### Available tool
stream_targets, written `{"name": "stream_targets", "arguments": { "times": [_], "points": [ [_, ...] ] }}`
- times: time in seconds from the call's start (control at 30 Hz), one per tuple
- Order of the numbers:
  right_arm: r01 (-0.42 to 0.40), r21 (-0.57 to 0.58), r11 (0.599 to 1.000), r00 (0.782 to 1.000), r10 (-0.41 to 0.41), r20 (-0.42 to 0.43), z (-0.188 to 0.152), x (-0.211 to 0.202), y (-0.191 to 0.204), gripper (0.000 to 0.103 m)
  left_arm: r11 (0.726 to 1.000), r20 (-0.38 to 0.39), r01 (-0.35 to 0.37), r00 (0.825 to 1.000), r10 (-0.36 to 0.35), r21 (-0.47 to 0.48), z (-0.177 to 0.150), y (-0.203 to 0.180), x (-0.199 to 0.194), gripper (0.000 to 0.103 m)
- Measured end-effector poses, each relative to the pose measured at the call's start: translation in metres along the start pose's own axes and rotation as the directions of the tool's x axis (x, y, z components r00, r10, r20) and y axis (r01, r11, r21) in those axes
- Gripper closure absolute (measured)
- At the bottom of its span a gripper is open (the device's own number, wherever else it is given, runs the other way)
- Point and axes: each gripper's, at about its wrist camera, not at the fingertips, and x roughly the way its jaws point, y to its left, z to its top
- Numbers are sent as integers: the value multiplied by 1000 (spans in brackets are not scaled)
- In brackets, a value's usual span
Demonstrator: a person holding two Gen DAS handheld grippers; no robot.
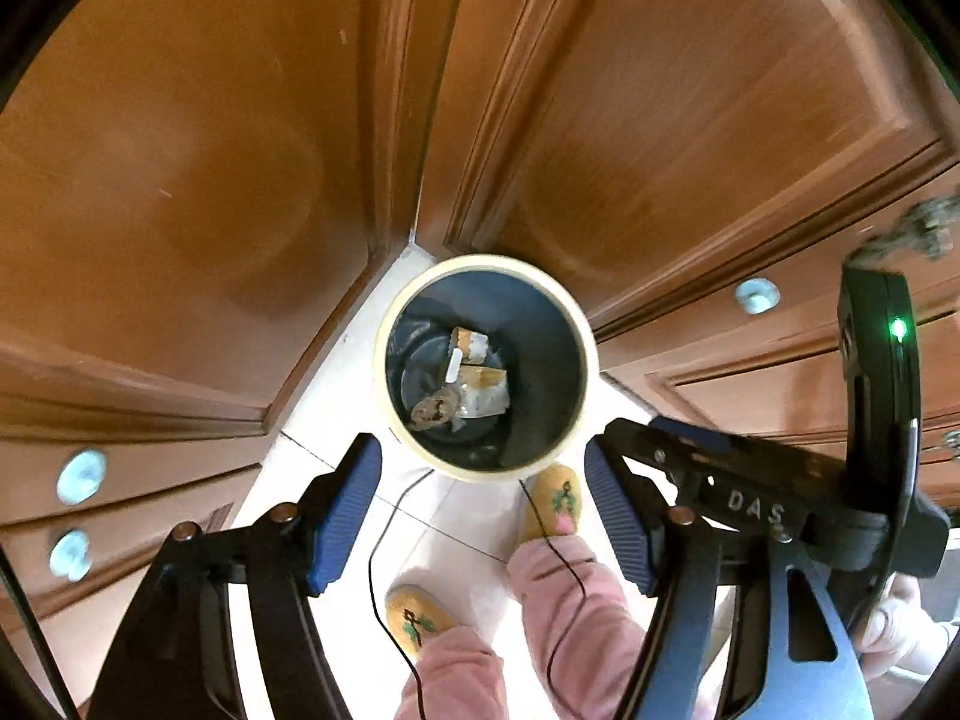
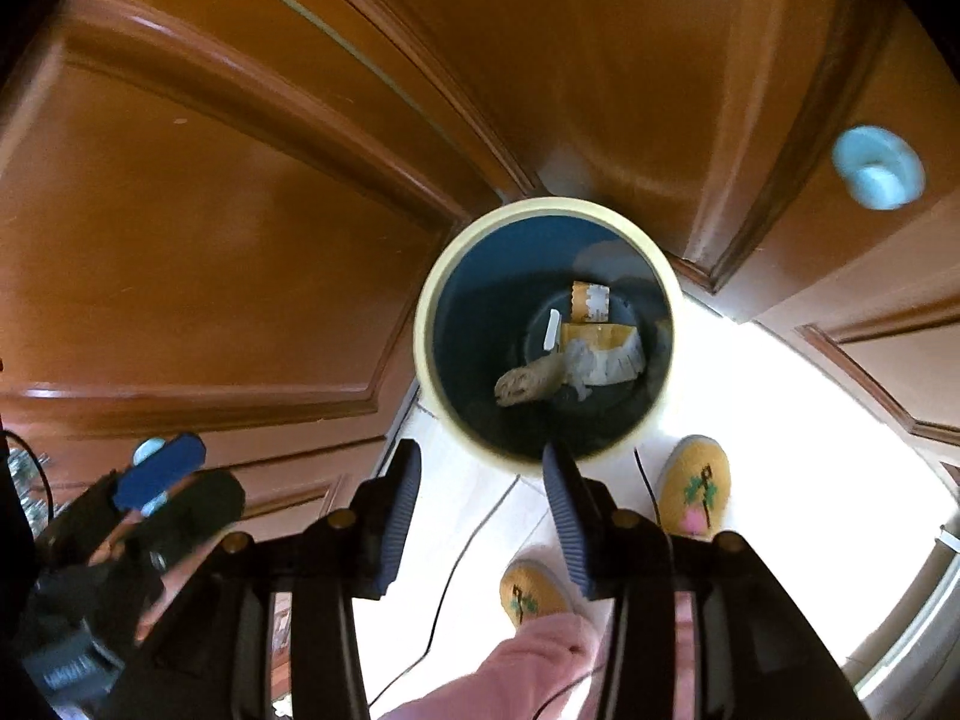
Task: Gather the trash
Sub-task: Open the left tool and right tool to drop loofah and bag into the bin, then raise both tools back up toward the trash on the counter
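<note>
Both grippers hang above a round bin (image 1: 486,369) that stands on the pale tiled floor (image 1: 336,396) in the corner between brown wooden cabinet doors (image 1: 180,180).

Left gripper (image 1: 483,531): fingers spread wide, nothing between them. Right gripper (image 2: 483,525): fingers parted, nothing between them. Neither touches the bin or its contents.

Trash, location: all visible pieces lie at the bottom of the bin, inside its dark blue wall and cream rim. They comprise torn yellow-and-white wrappers (image 2: 603,351), a small white stick (image 2: 553,330) and a crumpled brownish wad (image 2: 528,384), lying close together and partly overlapping.

Handling, judged: the wrappers look thin, light and limp. They would likely fold or slip under a pinch, so an edge or a crumpled fold is the better hold. The wad appears soft and compressible, and could be taken across its middle. The stick looks stiff but slender, and is best gripped across its width.

Bin, judged: it seems to be light rigid plastic. The rim is the obvious place to hold it, one finger inside and one outside. It is likely to tip if nudged sideways.

A person's slippers (image 1: 549,501) stand just beside the bin, and thin black cables (image 1: 375,546) trail nearby.
</note>
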Motion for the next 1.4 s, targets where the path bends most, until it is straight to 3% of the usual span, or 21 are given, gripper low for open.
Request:
{"name": "stream_targets", "arguments": {
  "times": [0.33, 0.5, 0.67, 0.73, 0.87, 0.97, 1.07, 1.2, 1.4],
  "points": [
    [42, -34, 999, 991, -37, 131, -21, -145, 38, 60, 993, 76, 12, 997, -21, 114, 8, -54, -134, 30],
    [44, -22, 999, 971, -38, 234, -30, -222, 54, 60, 982, 162, 25, 985, -56, 186, 21, -91, -210, 24],
    [77, -34, 996, 943, -62, 327, -42, -291, 72, 60, 964, 189, 50, 977, -102, 260, 37, -128, -275, 24],
    [96, -41, 995, 931, -75, 357, -48, -316, 79, 60, 950, 220, 51, 968, -123, 308, 42, -144, -304, 24],
    [153, -42, 987, 905, -123, 407, -55, -361, 94, 60, 929, 311, 21, 939, -145, 369, 47, -172, -352, 11],
    [212, -36, 977, 880, -175, 441, -58, -393, 102, 60, 913, 353, 24, 918, -181, 407, 55, -194, -386, 10],
    [216, -18, 976, 859, -182, 479, -61, -425, 105, 60, 902, 391, 18, 897, -205, 432, 61, -208, -412, 9],
    [198, 23, 980, 841, -182, 510, -59, -458, 101, 60, 892, 420, 12, 879, -225, 452, 72, -222, -431, 8],
    [223, 59, 973, 790, -216, 575, -54, -499, 100, 60, 884, 451, 1, 860, -239, 467, 80, -233, -444, 6]
  ]
}}
